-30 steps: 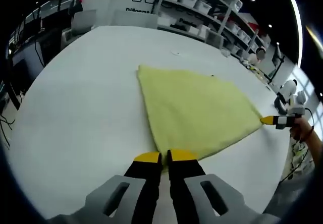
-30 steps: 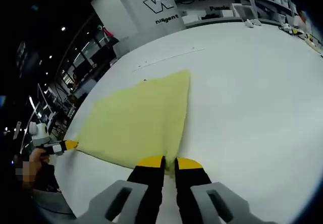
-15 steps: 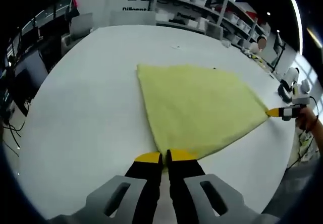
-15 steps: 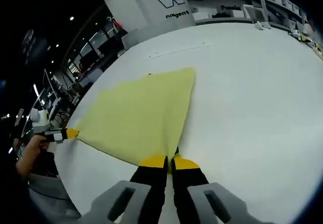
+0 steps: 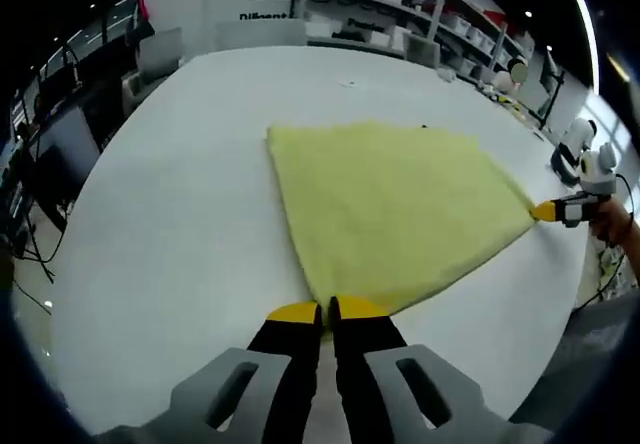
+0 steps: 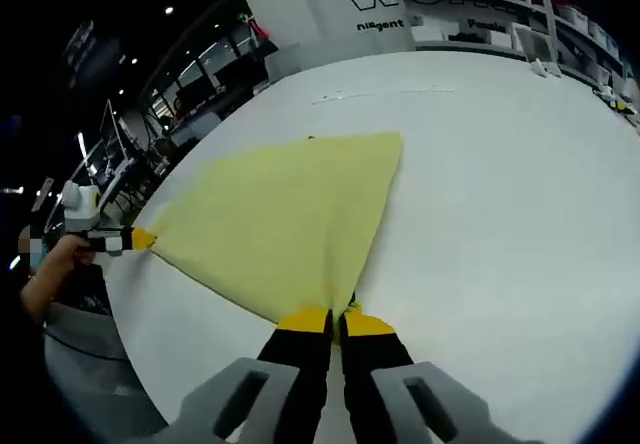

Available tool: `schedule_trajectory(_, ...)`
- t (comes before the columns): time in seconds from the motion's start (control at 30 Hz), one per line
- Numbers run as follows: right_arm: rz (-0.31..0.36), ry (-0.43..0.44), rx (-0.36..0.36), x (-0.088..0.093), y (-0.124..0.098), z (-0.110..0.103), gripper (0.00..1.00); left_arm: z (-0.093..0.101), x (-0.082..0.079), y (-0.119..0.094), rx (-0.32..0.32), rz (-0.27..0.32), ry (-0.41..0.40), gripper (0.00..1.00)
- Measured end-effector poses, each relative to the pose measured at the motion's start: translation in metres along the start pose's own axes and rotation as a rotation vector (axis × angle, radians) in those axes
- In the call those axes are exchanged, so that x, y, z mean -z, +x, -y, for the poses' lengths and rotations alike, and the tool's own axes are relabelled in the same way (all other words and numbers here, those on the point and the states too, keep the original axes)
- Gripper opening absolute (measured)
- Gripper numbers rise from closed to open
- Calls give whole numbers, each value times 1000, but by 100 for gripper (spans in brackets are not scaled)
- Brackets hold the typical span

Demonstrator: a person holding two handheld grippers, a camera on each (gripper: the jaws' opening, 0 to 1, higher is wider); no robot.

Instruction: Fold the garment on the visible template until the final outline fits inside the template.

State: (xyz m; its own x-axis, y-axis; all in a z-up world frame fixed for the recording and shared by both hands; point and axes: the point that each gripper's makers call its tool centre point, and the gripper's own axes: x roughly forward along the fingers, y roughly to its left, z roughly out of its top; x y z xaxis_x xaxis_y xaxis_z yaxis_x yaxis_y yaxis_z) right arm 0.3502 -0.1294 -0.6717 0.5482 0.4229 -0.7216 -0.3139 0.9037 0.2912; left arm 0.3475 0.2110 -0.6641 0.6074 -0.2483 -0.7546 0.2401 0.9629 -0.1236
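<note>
In the left gripper view, the yellow garment lies flat on the white table; the left gripper pinches its near corner (bare tabletop all round). In the right gripper view, the right gripper likewise nips another corner, wide table rightward.

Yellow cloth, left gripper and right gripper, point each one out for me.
yellow cloth [image 5: 395,209], left gripper view, middle of the fabric.
left gripper [image 5: 326,311], left gripper view, between its yellow tips.
right gripper [image 6: 336,318], right gripper view, between its yellow tips.
</note>
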Motion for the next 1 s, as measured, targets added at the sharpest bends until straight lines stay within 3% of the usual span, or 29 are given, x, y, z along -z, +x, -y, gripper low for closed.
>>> schedule_trajectory(0.5, -20, -41, 8, 16, -7, -11, 0, -7, 16, -11, -18, 2, 9, 5)
schedule_trajectory(0.6, -12, -45, 6, 16, -7, -11, 0, -7, 16, -11, -30, 3, -30, 6)
schedule_trajectory(0.73, -10, -72, 10, 14, -7, -12, 0, -6, 14, -11, -50, 15, 11, 11)
schedule_trajectory(0.83, 51, -57, 31, 3, -10, -13, 15, -5, 2, -15, -56, 81, 5, 18)
schedule_trajectory(0.87, 97, -52, 33, -5, -12, -15, 23, 1, -8, -17, -27, 138, -22, 22)
schedule_trajectory(0.9, 121, -50, 18, -9, -16, -19, 33, 4, -11, -20, -12, 155, -31, 27)
schedule_trajectory(1.0, 151, -57, -6, -16, -25, -30, 44, 7, -18, -28, -13, 175, -13, 40)
